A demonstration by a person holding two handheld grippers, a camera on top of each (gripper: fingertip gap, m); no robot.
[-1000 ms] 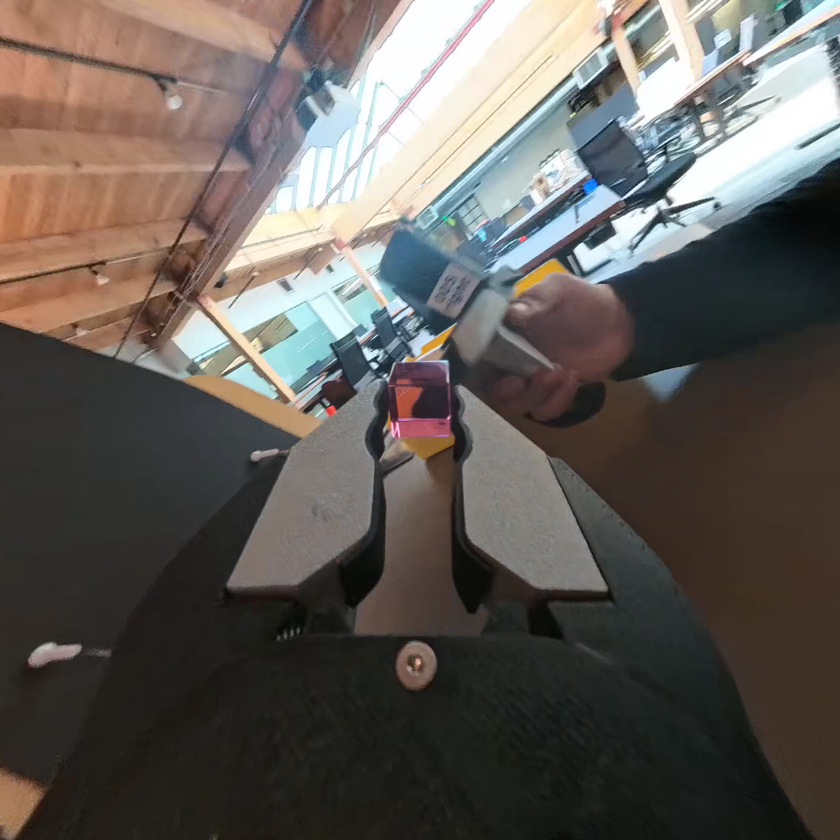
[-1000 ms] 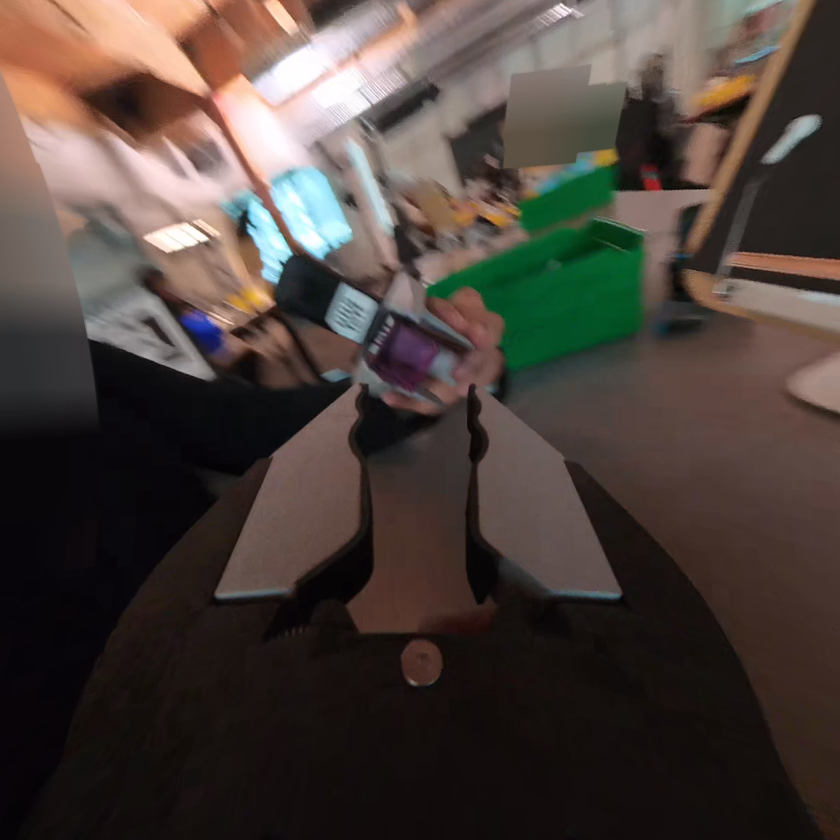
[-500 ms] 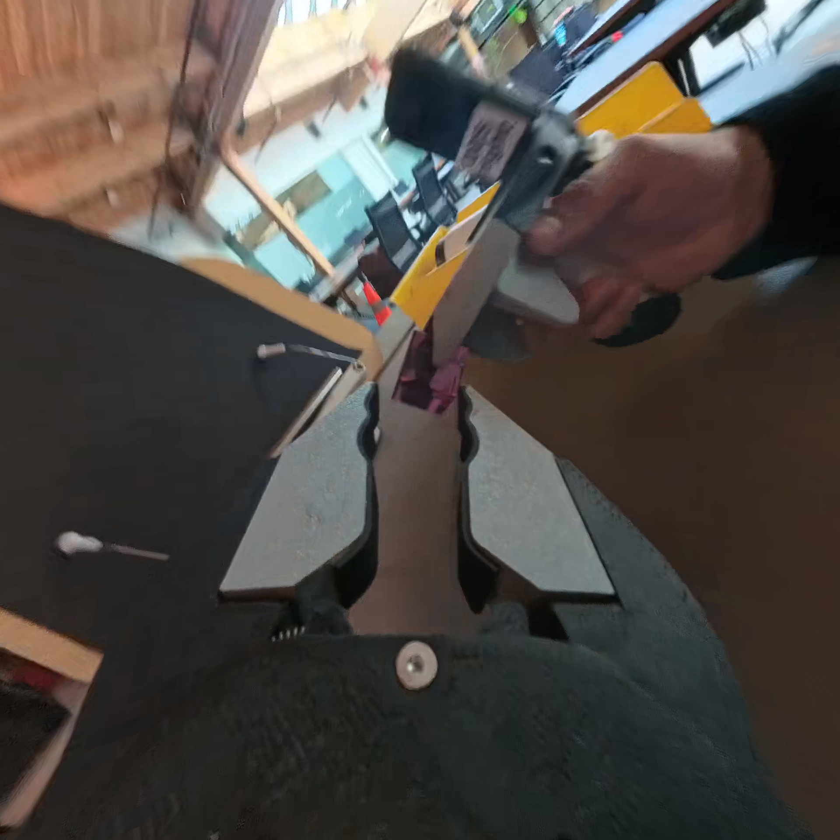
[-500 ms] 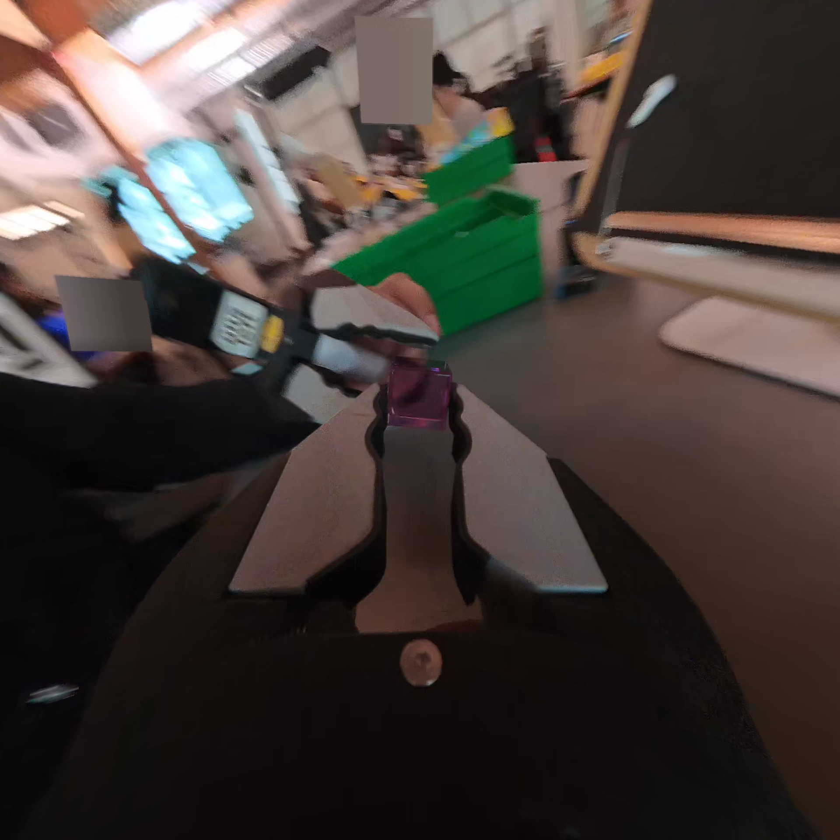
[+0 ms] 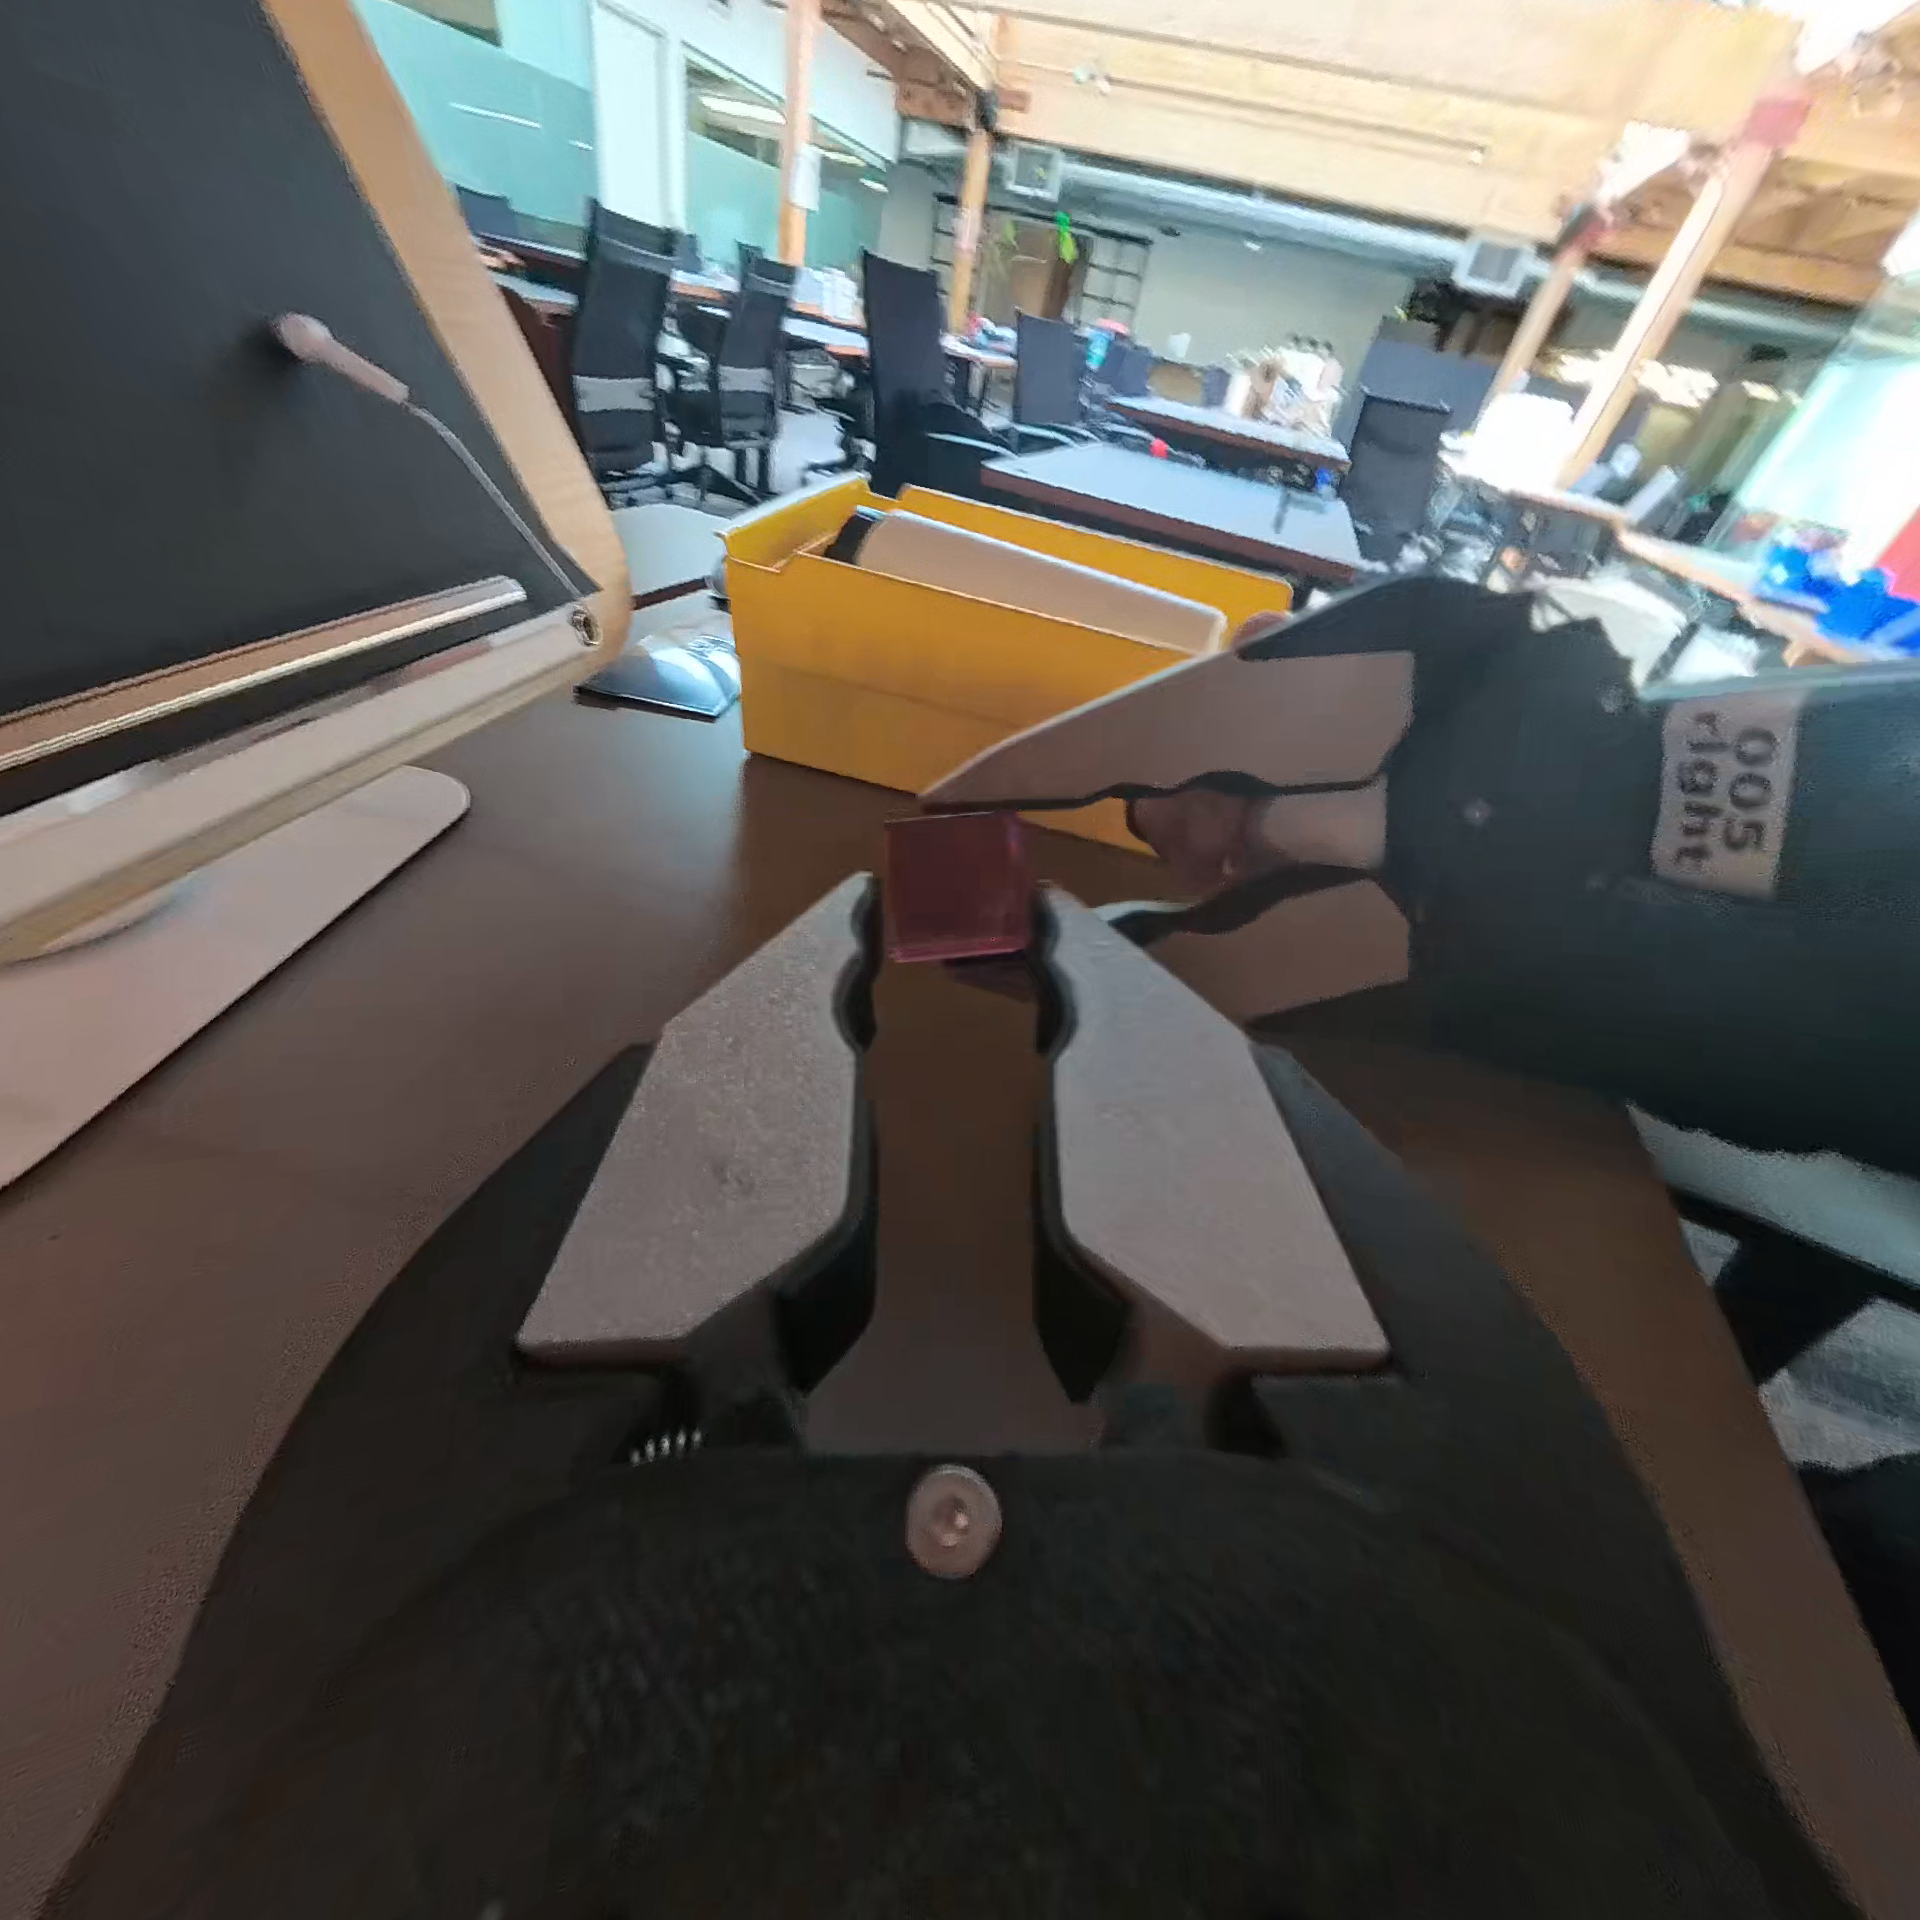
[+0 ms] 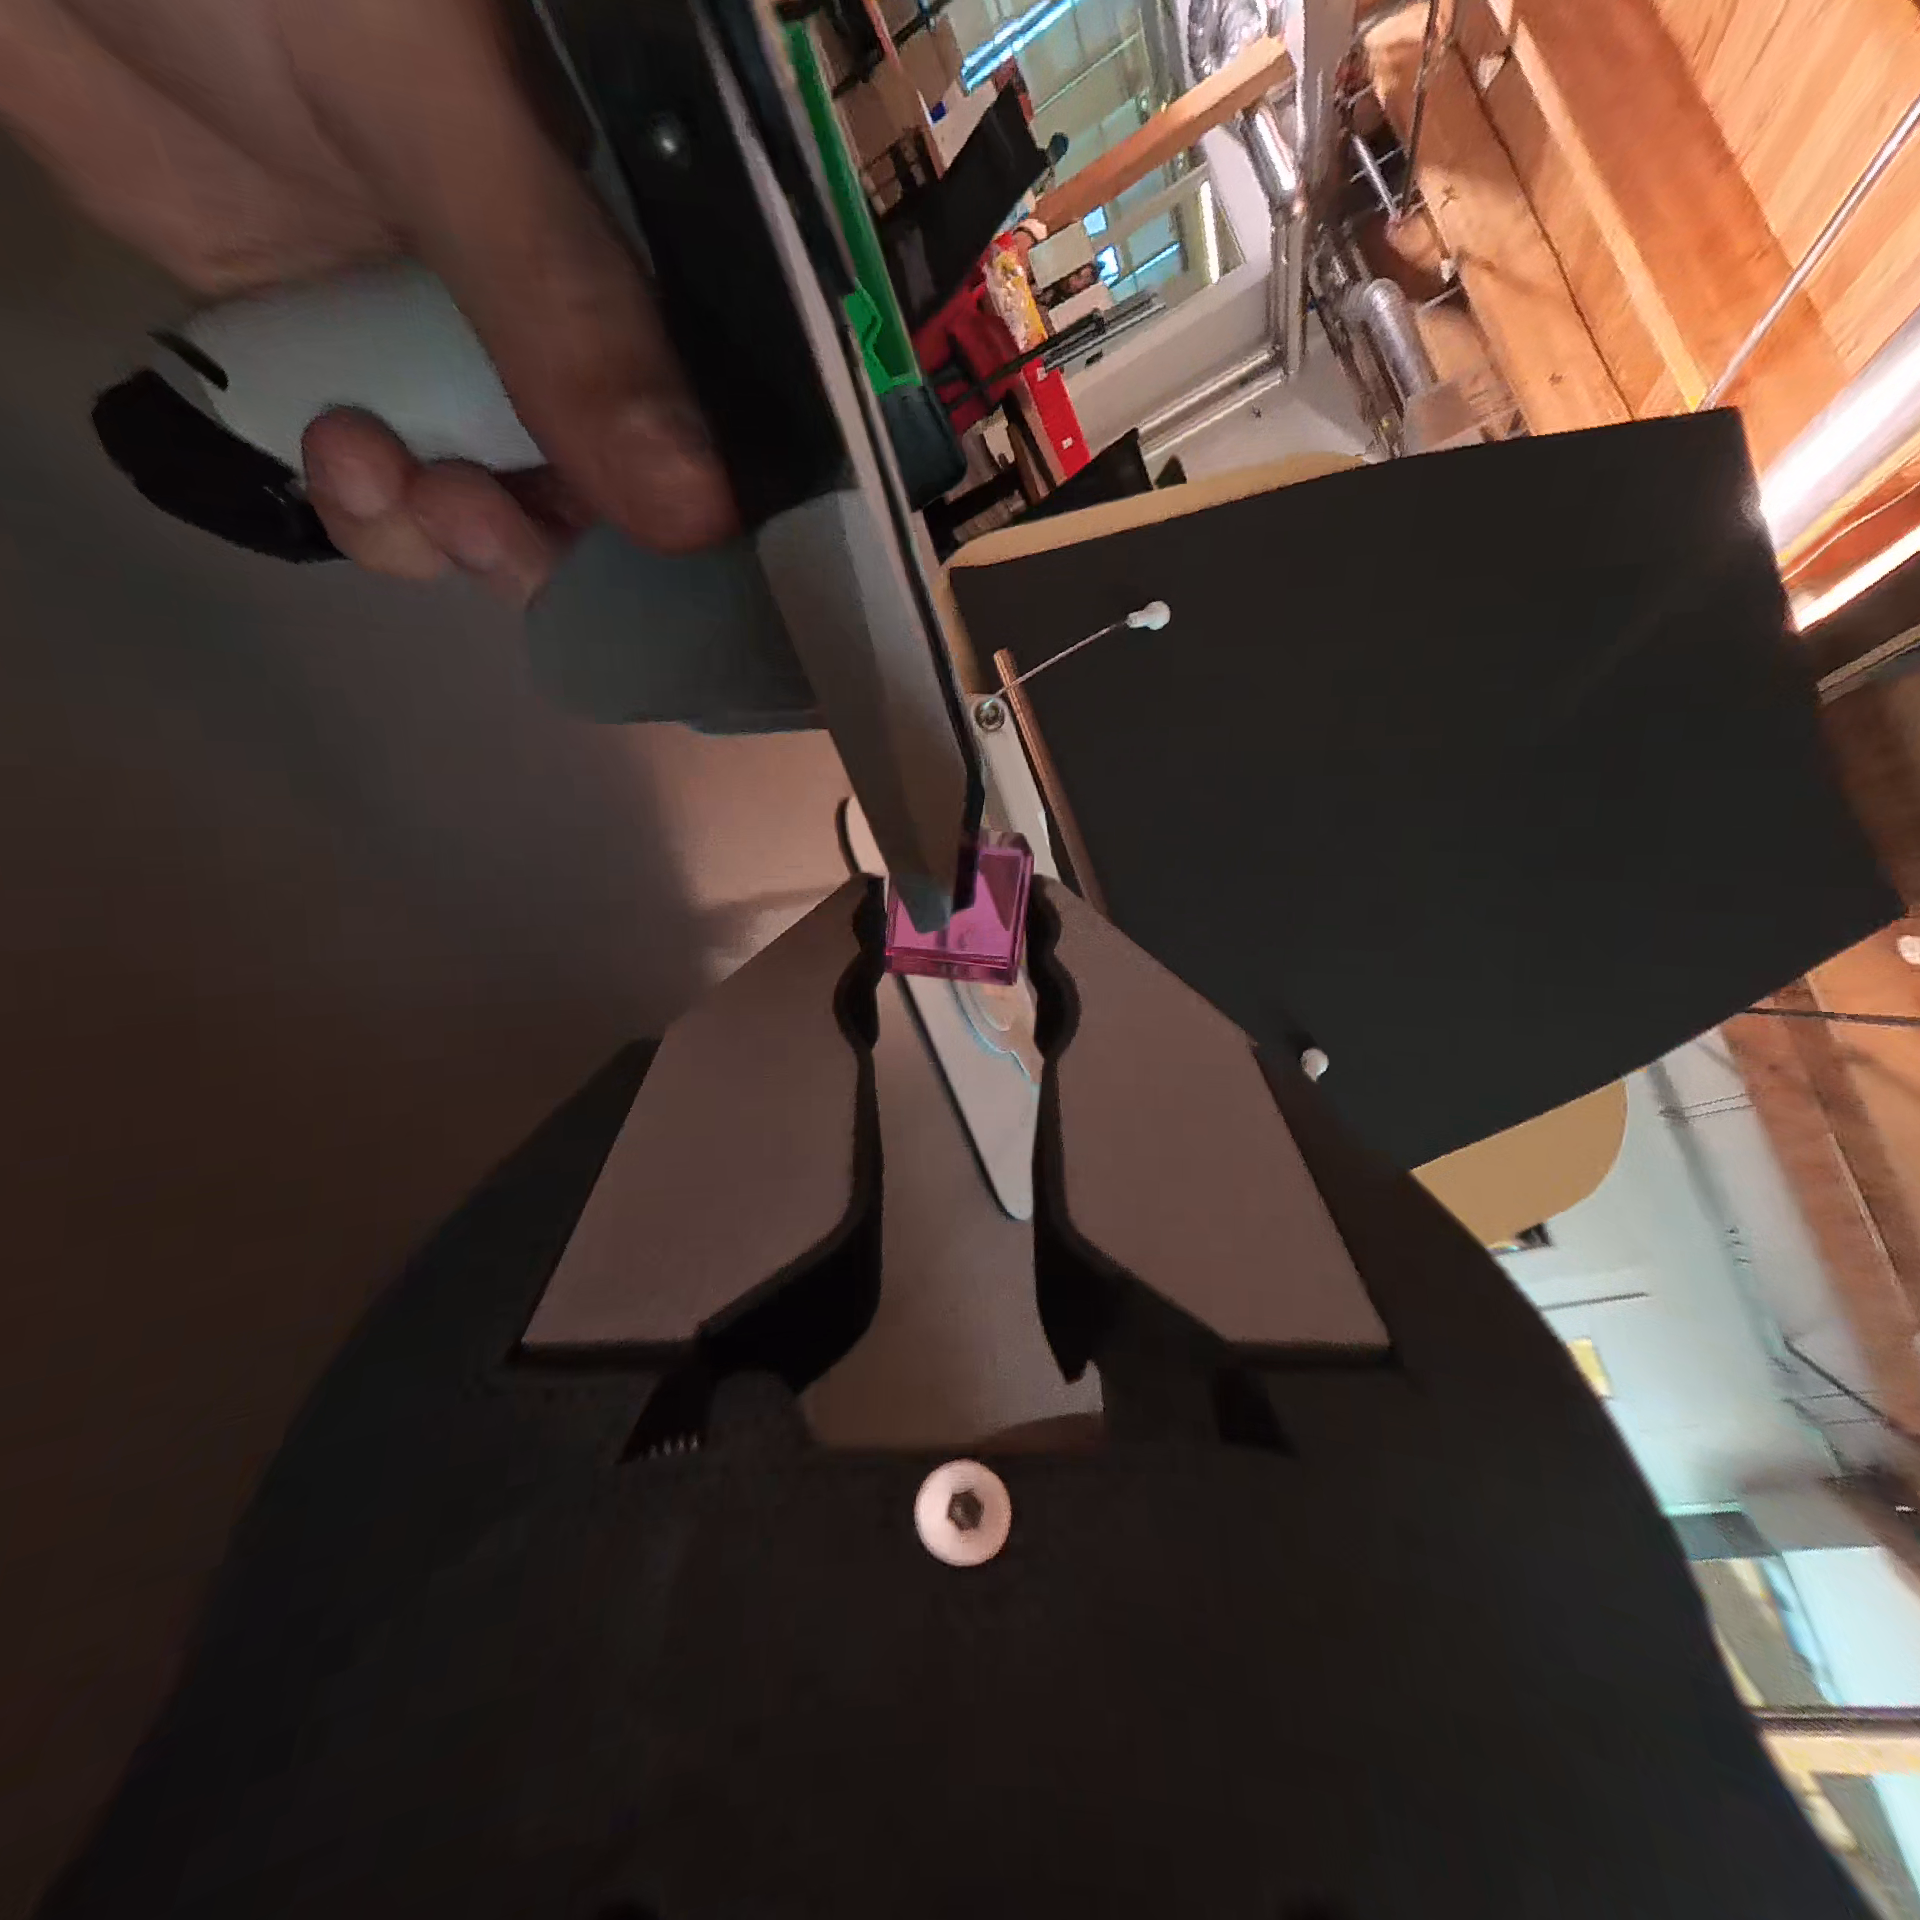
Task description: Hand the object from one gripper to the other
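A translucent purple cube (image 5: 956, 888) sits between the fingertips of my left gripper (image 5: 954, 914), whose jaws press its left and right sides. The right gripper's fingers (image 5: 1195, 727) come in from the right and close on the cube's top and bottom. In the right wrist view the cube (image 6: 982, 930) is clamped between the tips of my right gripper (image 6: 956, 935). There the left gripper's finger (image 6: 894, 748) reaches down from above and lies against the cube. A hand (image 6: 468, 312) holds the left gripper. The cube is in the air above the table.
A yellow bin (image 5: 935, 686) with a pale roll in it stands on the dark brown table (image 5: 520, 935) behind the cube. A black board on a pale stand (image 5: 208, 416) is at the left, and shows in the right wrist view (image 6: 1455, 779). Office chairs and desks are beyond. Left and right tips are no more than a few centimetres apart.
One second ago the left gripper alone held the cube and the right was open. Half a second ago the right had closed on it. Now both sets of fingers are around it, lower over the table.
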